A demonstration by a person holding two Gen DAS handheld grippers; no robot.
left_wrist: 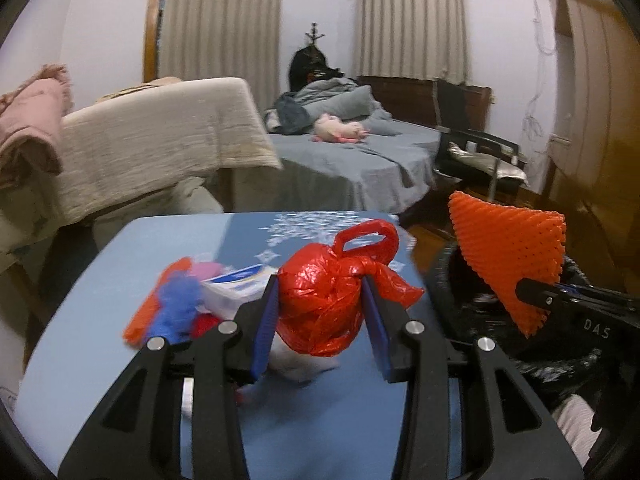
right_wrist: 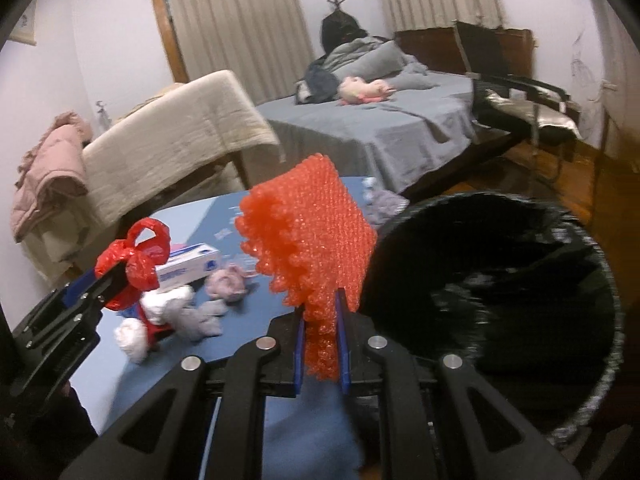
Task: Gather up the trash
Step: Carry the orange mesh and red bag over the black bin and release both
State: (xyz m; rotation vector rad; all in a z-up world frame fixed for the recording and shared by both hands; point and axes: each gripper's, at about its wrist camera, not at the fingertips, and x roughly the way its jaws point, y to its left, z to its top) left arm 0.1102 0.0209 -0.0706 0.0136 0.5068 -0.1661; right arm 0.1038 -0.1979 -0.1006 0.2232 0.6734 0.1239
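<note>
Left wrist view: my left gripper [left_wrist: 320, 312] is clamped on a knotted red plastic bag [left_wrist: 324, 300], both blue pads pressed to its sides, and the bag is lifted clear of the round blue table [left_wrist: 100, 320]. Behind the bag a heap of remaining trash lies on the table: a white and blue cardboard box [left_wrist: 236, 284] and blurred red, blue and pink scraps [left_wrist: 172, 304]. At the right edge my right gripper [left_wrist: 528, 290] grips an orange foam net sleeve [left_wrist: 508, 248] above the black-lined bin [left_wrist: 520, 344].

Right wrist view: my right gripper [right_wrist: 320, 320] is squeezed tight on the lower end of the orange foam net sleeve [right_wrist: 308, 240], which stands up from the jaws. The black-lined bin [right_wrist: 480, 280] sits just right of the sleeve, beside the table [right_wrist: 224, 320]. At left my left gripper [right_wrist: 116, 280] carries the red bag [right_wrist: 136, 260] above the white and blue box [right_wrist: 188, 266] and crumpled white and pink tissues [right_wrist: 200, 308].
</note>
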